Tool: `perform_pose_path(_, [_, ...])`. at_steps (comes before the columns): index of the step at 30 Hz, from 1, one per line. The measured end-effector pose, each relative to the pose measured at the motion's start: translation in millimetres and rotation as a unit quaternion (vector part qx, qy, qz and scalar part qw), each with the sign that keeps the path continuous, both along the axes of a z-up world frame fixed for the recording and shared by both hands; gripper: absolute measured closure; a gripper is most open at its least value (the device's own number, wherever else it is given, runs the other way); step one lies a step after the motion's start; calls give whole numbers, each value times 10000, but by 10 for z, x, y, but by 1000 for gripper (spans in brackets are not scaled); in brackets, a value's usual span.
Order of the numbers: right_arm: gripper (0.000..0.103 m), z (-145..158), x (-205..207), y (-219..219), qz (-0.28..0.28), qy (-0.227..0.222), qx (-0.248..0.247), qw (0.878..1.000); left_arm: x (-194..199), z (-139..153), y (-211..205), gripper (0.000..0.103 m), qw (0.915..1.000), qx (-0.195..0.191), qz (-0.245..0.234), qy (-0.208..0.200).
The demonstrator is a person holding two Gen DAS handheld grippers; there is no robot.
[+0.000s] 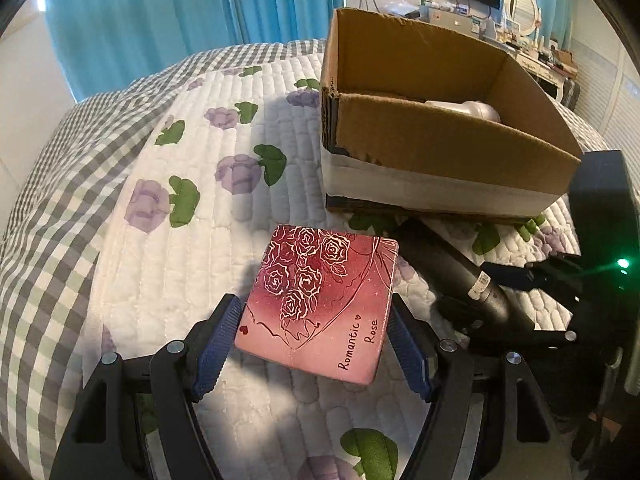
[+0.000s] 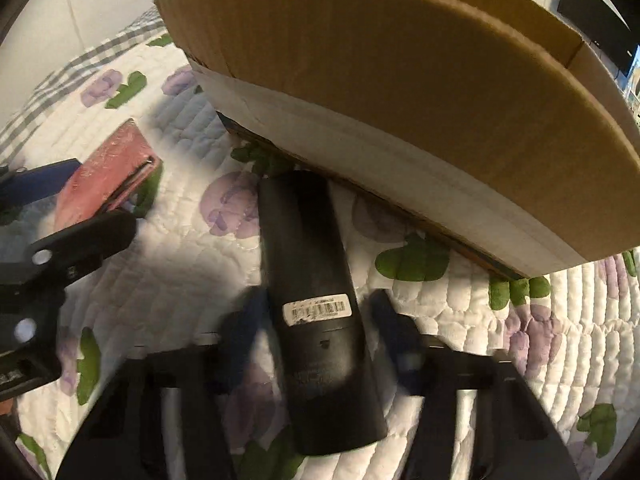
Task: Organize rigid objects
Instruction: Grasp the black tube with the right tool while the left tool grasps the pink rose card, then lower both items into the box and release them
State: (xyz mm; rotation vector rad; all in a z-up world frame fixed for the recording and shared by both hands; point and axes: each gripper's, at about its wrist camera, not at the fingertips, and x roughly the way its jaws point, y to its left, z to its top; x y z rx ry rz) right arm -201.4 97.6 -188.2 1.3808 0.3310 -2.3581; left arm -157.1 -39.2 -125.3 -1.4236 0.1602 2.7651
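My left gripper point(image 1: 314, 320) is shut on a flat pink "Romantic Rose" box point(image 1: 320, 304) and holds it just above the quilt, in front of an open cardboard box point(image 1: 440, 148). A white object point(image 1: 468, 110) lies inside the cardboard box. My right gripper point(image 2: 316, 320) straddles a black cylindrical bottle point(image 2: 316, 292) lying on the quilt against the cardboard box point(image 2: 400, 92); its blurred fingers stand apart from the bottle's sides. The bottle point(image 1: 452, 272) and the right gripper also show at the right of the left wrist view. The pink box point(image 2: 104, 176) shows at the left of the right wrist view.
A white quilted bedspread point(image 1: 192, 240) with purple flowers covers the bed, with a grey checked border at the left. Blue curtains point(image 1: 180, 12) hang behind. A dresser with a mirror point(image 1: 520, 4) and a wall TV stand at the far right.
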Motion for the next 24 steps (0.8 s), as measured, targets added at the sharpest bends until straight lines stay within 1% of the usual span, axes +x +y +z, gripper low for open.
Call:
perform_pose_path(2, [59,31,59,-17,62,93,82,9999,23,18,-7,29,10000,34,23,36])
perform_pose_path(6, [62,94,204,21,63,105,-17,9999,116,54,-40,29,9999,92,112,68])
perform_pose_path(12, [62,344,447,67,92,340,-25,9994,272,185,2,29,9997,150,122,167])
perform_pose_path(15, [62,514,551,115,82,461,-127,9988,365,299,28,29,9993,258,110,236])
perform_pose_path(18, [62,738,680,104,155,699,-180,9973,441,451,68,29,9987,358,30,362])
perform_pose_path(21, [62,1049,686,179,169,934,-316,9950,479,658,123,29,9978,355,-60,549])
perform_pose_path(22, [62,1095,694,177,160,990,-330,9944,480,738,139,29,9974,378,-83,612])
perform_pose_path(24, [62,1304,670,227,127,1172,-341,9924,463,886,164,29,9964,454,-122,703])
